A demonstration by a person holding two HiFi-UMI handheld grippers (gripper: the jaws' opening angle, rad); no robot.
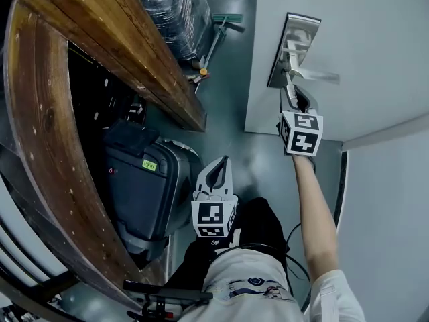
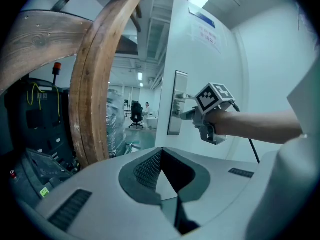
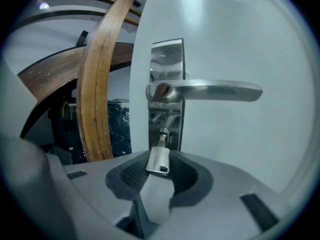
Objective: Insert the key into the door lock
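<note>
A silver lock plate (image 3: 167, 89) with a long lever handle (image 3: 210, 91) sits on the pale door (image 3: 240, 44). My right gripper (image 3: 160, 155) is shut on the flat head of a silver key (image 3: 159, 161). The key's blade points up into the keyhole (image 3: 163, 132) below the handle; how deep it sits I cannot tell. In the head view the right gripper (image 1: 295, 100) is pressed close under the lock plate (image 1: 293, 45). My left gripper (image 1: 216, 172) hangs low by the person's legs, shut and holding nothing. It faces the door from a distance (image 2: 161, 151).
A curved wooden beam (image 1: 114, 42) runs along the left, close to the door edge. A dark suitcase (image 1: 144, 190) stands under it on the grey floor (image 1: 231, 92). Wrapped goods (image 1: 177, 12) lie further back. A person sits far down the hall (image 2: 147, 109).
</note>
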